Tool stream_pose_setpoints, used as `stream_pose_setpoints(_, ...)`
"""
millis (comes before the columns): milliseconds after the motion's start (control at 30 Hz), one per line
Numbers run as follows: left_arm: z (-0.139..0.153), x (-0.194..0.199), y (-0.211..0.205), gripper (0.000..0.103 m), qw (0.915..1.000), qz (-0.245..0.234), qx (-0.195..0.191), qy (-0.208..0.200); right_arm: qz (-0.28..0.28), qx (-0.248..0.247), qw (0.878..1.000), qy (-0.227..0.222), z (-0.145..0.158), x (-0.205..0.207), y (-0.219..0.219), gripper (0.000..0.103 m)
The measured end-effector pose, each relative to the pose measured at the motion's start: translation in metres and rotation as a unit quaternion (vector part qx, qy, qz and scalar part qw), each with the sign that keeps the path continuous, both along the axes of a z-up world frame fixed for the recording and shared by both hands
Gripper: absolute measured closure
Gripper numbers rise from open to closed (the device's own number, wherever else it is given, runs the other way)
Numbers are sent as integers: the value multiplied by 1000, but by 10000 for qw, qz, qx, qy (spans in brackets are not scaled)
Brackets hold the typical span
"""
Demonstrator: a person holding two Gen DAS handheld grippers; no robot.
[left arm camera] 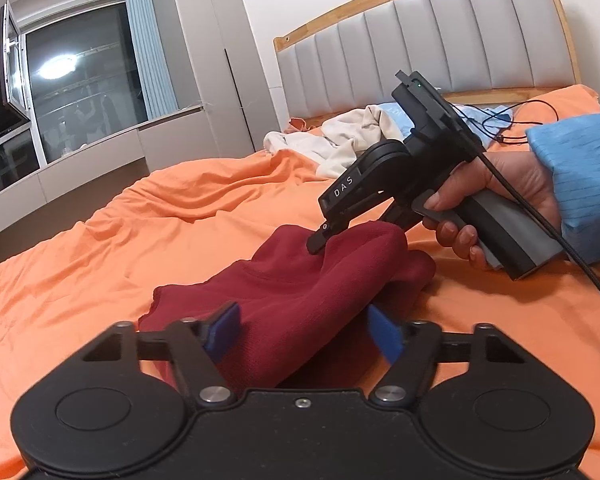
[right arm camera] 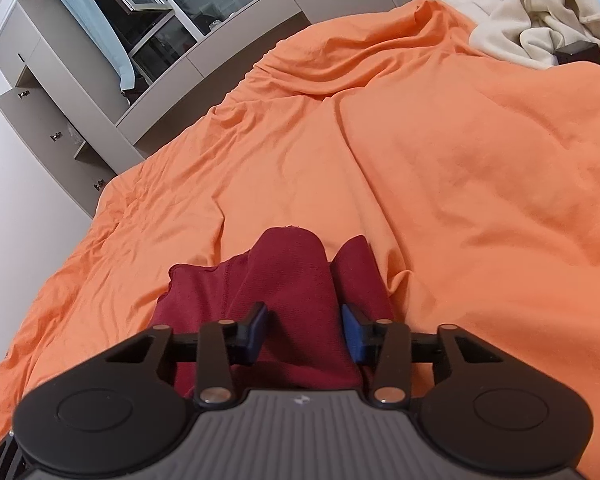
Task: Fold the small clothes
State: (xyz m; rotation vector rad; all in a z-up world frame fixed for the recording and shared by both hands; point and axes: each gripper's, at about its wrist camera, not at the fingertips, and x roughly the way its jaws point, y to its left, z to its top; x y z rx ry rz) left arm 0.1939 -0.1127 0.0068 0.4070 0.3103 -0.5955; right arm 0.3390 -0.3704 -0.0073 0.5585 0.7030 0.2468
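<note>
Both the left gripper point(left arm camera: 300, 334) and right gripper point(right arm camera: 304, 330) have their jaws pinched on bunched folds of the dark red garment point(left arm camera: 300, 276), lifted off the orange bedsheet point(right arm camera: 460, 160); it looks light, limp, best held at 2 hem corners.

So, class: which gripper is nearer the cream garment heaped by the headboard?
Right. The right gripper works the far end of the dark red garment, closer to the cream garment; the left gripper sits at its near end.

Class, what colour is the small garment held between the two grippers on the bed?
Dark red, a plain maroon garment; the left wrist view shows it best.
</note>
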Motion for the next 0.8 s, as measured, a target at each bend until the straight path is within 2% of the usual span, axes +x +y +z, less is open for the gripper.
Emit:
stream_pose_setpoints(67, 0, 2, -1, 48, 10000, -18, 10, 68, -17, -2, 10000, -1, 0, 0, -1, 59)
stream_pose_setpoints(267, -2, 4, -7, 71, 9997, -116, 114, 158, -37, -15, 10000, -6, -1, -1, -2, 59)
stream_pose_setpoints(400, -2, 5, -14, 88, 9997, -112, 201, 87, -41, -70, 9999, -62, 1, -2, -2, 76)
stream_pose_setpoints(633, 5, 10, -17, 94, 9998, -105, -23, 146, -47, -110, 9992, -377, 10, -8, -7, 92)
stream_pose_setpoints(800, 7, 11, -24, 95, 9996, -208, -117, 166, -91, -261, 9972, -699, 23, -17, -11, 93)
